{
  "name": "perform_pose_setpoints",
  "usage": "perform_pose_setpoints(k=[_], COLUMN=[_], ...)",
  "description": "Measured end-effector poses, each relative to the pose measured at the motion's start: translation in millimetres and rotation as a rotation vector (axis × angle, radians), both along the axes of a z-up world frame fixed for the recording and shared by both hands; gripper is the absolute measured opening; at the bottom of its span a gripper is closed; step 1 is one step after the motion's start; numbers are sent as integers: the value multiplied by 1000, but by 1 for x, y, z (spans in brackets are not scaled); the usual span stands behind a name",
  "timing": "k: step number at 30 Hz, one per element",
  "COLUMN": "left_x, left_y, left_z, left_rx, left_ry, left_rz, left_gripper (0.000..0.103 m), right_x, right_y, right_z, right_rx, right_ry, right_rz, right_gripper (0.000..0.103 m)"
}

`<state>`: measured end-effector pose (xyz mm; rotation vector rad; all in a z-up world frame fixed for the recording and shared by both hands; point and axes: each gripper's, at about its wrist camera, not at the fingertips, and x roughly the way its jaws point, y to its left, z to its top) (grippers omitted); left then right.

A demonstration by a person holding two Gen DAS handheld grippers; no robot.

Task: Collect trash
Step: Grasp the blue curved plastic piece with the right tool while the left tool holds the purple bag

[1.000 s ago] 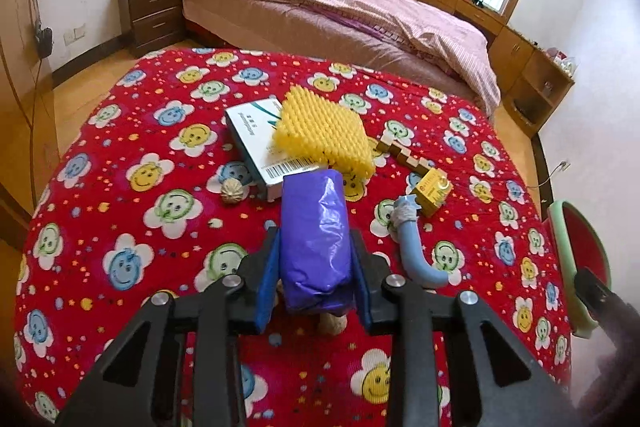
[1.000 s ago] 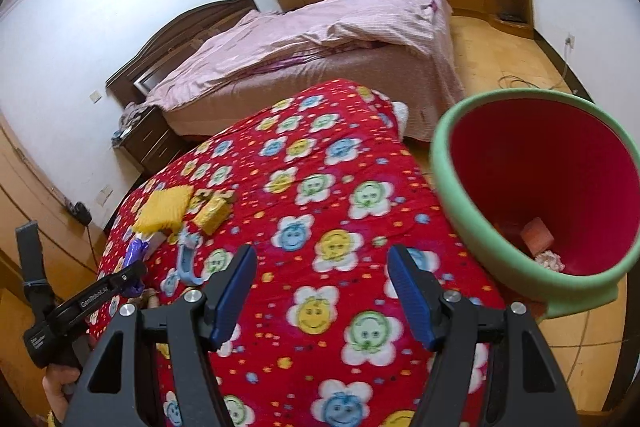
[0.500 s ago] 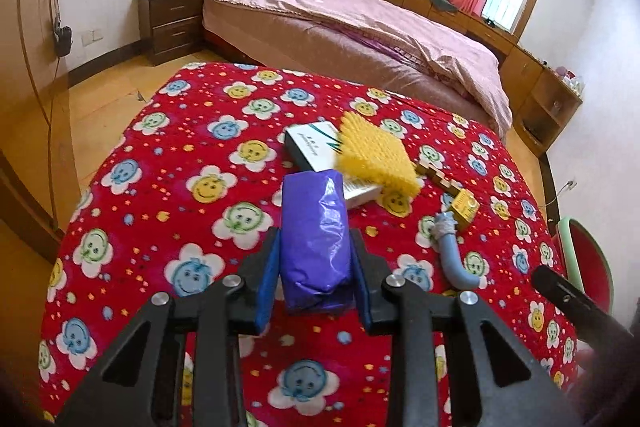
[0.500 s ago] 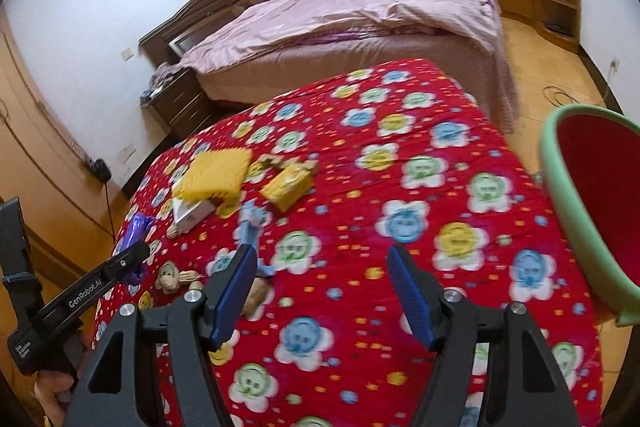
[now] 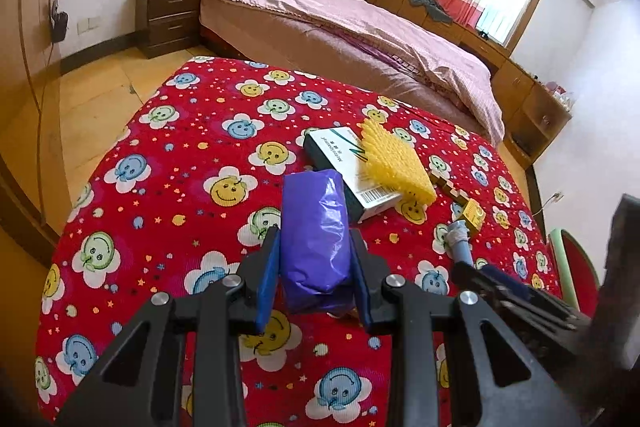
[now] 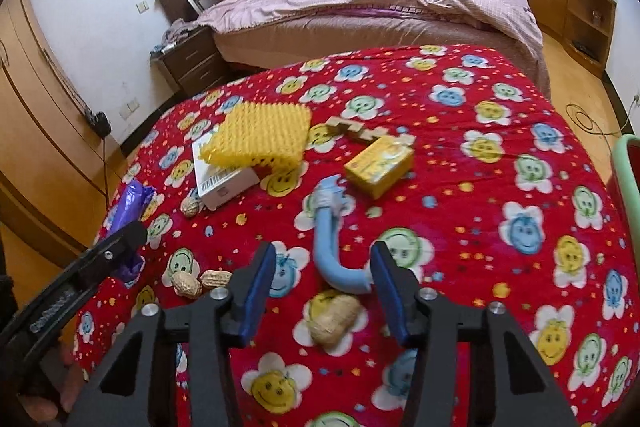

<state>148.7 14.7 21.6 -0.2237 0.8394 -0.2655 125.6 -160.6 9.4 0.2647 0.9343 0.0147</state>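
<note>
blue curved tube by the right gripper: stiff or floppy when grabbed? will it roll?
The blue curved tube looks like soft foam or rubber, so it will probably squash between the pads of the right gripper, whose jaws are closing with the tube's bend between them. Its hooked shape should stop it rolling. It seems light, so the free end may swing.

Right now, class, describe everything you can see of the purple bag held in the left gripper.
The purple bag is a glossy, crinkled plastic bundle, wrapped into a thick roll. It stands on end, pointing away from the camera, clamped at its lower half between the blue pads of the left gripper. It hangs above the red smiley-flower cloth; its far end overlaps the white box in this view, and contact cannot be told.
</note>
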Motion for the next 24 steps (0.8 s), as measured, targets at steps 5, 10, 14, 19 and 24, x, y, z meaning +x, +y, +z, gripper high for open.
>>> perform_pose_setpoints(k=[5, 10, 14, 19, 24], left_x=[3, 3, -1, -7, -16], left_y=[3, 3, 4, 2, -6], left_z=[-4, -6, -3, 2, 14], left_rx=[-9, -10, -3, 0, 5], left_ry=[9, 16, 9, 3, -15], left_rz=[-8, -8, 0, 3, -7], left_gripper=[33, 33, 33, 33, 33], right_x=[5, 4, 4, -5, -20], right_y=[12, 11, 6, 7, 2], right_z=[-10, -11, -10, 2, 20], right_rx=[-40, -57, -32, -23, -1], right_ry=[28, 22, 17, -30, -80], right_rz=[8, -2, -11, 12, 19], right_gripper=[41, 22, 18, 18, 18])
